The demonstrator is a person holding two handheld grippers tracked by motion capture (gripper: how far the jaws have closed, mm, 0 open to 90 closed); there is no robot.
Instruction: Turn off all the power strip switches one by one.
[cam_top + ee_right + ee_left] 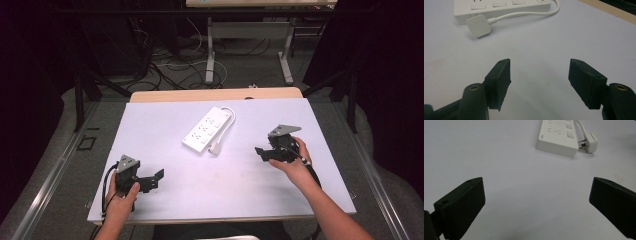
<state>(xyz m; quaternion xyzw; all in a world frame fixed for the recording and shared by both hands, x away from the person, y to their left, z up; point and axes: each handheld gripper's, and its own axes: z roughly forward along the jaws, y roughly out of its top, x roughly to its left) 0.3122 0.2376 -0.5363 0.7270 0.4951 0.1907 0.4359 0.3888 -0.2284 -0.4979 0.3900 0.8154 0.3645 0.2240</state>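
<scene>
White power strip (207,128) lying flat on the desk (165,125), a little past the middle toward the far edge, set on a slant with one end nearer the far right corner. Short white cord looping out of that far end and back along the strip's right side, ending in a white plug (216,149) loose on the desk just beside the strip's near end. In the left gripper view, strip (557,137) and plug (590,143) at the top, the plug's pins pointing at the strip's end. In the right gripper view, strip (499,8) across the top, plug (478,25) just below it, cord curving round on the right.

Left gripper (159,177) near the front left corner, held in the left hand (122,197), jaws spread wide with nothing between them, only bare white surface; well apart from the strip. Right gripper (261,152) toward the right edge, held in the right hand (296,162), aimed leftward at the plug, jaws likewise parted and holding nothing. Grey three-cornered plate atop each.

Beyond the far edge: strip of bare wood, then floor with tangled cables and the legs of another table.
</scene>
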